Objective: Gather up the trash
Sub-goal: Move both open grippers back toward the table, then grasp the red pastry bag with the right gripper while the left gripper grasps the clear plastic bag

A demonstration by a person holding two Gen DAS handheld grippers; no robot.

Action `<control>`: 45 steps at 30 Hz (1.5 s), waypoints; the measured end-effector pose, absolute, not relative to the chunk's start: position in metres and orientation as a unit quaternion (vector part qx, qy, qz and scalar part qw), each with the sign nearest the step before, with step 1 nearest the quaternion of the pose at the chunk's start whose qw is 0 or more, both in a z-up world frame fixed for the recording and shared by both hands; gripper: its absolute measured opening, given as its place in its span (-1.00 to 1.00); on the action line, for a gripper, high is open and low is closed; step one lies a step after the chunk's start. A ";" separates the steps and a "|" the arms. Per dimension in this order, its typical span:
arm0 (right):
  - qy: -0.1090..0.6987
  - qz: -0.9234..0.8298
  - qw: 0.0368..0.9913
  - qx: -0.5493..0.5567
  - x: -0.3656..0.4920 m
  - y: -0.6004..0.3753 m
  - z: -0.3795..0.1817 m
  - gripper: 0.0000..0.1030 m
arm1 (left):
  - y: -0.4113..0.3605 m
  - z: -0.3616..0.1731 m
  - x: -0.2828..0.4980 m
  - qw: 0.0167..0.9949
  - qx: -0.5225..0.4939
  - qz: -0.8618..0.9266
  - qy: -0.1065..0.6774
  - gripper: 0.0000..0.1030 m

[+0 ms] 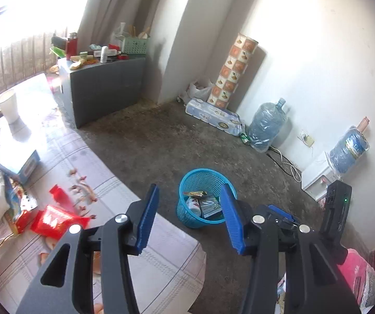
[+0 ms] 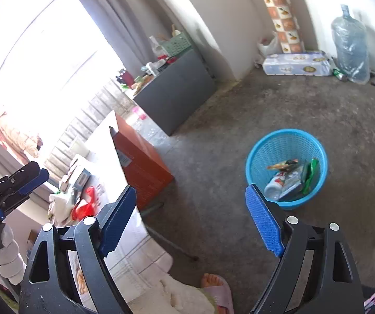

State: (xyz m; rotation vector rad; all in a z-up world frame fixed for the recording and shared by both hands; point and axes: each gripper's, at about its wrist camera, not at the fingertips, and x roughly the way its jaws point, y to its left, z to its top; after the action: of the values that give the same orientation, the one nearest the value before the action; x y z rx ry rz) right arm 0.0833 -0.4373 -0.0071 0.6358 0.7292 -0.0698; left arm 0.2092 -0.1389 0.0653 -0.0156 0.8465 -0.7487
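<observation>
2 grippers, left gripper point(image 1: 188, 218) and right gripper point(image 2: 191, 218), empty with fingers apart; red wrapper point(image 1: 56, 218) on tabletop point(image 1: 161, 261), probably light, crinkly, slippery; pinch an edge; basket point(image 1: 187, 183) nearby.

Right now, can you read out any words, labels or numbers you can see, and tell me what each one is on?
None can be read.
Red snack packet on the table: white print, blurred.
Tissue roll pack by the wall: print too small.
Water jug label: too blurred.
Carton in the blue basket: a mark, no readable letters.
Orange box sticker: too small.
</observation>
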 end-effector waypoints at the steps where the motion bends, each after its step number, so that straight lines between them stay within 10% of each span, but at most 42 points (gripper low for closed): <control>1: 0.350 -0.024 0.887 0.300 0.083 -0.432 -0.005 0.60 | -0.126 0.068 0.206 0.849 -0.011 -0.348 0.397 -0.06; 45: 0.467 0.225 0.855 0.023 0.245 -0.169 -0.013 0.69 | 0.248 -0.036 0.198 0.861 -0.251 -0.015 0.442 0.26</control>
State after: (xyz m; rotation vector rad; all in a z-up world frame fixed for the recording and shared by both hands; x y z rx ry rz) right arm 0.2453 -0.1688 -0.0126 0.0489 0.9811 0.4731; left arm 0.1975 0.2477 -0.0358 -0.5274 0.9266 -0.0319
